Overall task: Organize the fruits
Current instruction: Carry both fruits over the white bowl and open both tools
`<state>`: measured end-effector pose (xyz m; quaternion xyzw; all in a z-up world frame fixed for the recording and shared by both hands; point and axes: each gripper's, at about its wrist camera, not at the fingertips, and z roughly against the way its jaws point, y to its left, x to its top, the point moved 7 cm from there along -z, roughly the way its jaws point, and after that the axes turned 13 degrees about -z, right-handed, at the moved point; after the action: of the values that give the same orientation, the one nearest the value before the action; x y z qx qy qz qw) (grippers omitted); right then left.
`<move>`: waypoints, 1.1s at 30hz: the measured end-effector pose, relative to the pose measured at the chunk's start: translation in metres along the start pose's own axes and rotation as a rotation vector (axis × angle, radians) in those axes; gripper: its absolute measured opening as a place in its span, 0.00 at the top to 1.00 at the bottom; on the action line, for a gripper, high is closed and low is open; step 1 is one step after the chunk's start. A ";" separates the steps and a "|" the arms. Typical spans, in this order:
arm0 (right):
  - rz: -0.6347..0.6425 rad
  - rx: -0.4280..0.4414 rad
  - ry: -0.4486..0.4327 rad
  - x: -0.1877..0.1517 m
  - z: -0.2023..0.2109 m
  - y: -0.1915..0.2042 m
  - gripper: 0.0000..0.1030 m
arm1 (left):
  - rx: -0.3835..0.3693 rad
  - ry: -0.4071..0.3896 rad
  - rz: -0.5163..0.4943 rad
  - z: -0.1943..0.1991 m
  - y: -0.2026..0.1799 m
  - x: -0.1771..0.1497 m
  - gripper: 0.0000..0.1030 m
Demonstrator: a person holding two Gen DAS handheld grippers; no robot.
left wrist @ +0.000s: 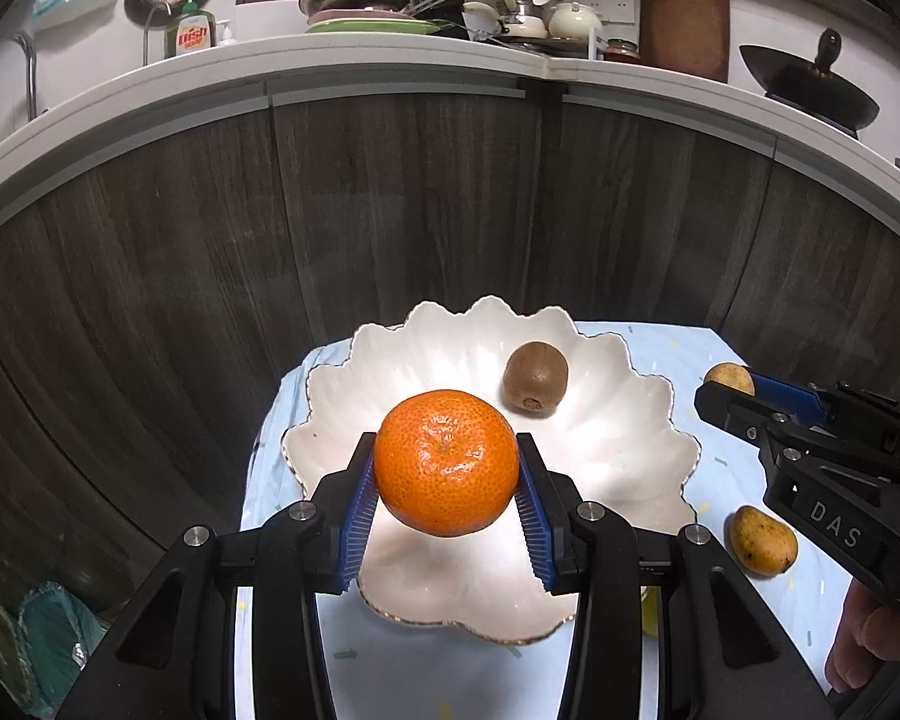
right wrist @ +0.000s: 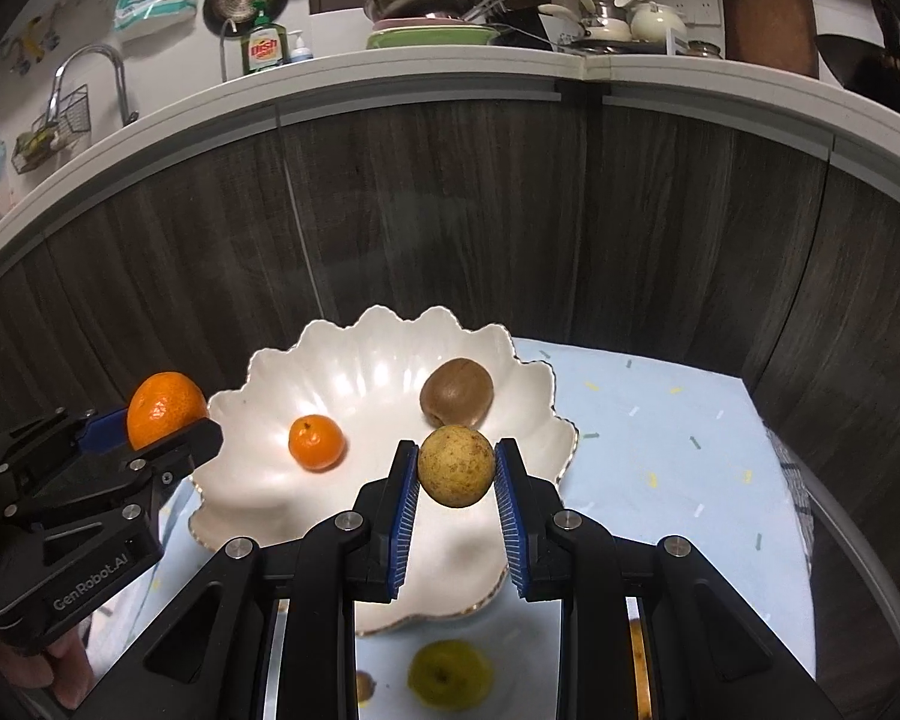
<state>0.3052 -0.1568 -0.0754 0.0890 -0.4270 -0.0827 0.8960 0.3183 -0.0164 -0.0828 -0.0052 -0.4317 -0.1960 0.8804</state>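
Left gripper point(left wrist: 447, 501) is clamped on a big mandarin point(left wrist: 447, 462), held up over the near side of the bowl – blue pads pressing both flanks. Right gripper point(right wrist: 457, 495) pinches a small yellowish speckled round fruit point(right wrist: 456, 467), hanging over the bowl's near-right rim. The scalloped white bowl point(right wrist: 354, 360) sits on a pale blue tablecloth point(right wrist: 660, 420) in front of dark wood-grain cabinets point(right wrist: 450, 210). In the bowl – a kiwi point(right wrist: 457, 392) and a smaller mandarin point(right wrist: 316, 442), apart. A small mango point(left wrist: 762, 540) lies on the cloth, just right of the bowl.
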 end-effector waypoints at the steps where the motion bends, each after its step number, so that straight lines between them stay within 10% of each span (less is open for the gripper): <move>1: -0.002 -0.002 0.002 0.001 -0.002 0.000 0.74 | 0.000 0.001 0.000 -0.002 0.001 0.001 0.59; 30: -0.021 -0.036 0.099 0.007 -0.053 -0.003 0.74 | -0.038 0.091 -0.001 -0.047 0.004 0.003 0.57; 33: -0.024 -0.034 0.104 0.007 -0.053 -0.004 0.68 | -0.028 0.097 -0.019 -0.047 0.002 0.001 0.41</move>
<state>0.3501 -0.1570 -0.1037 0.0829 -0.3771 -0.0960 0.9174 0.3558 -0.0233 -0.1112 -0.0037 -0.3857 -0.2106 0.8983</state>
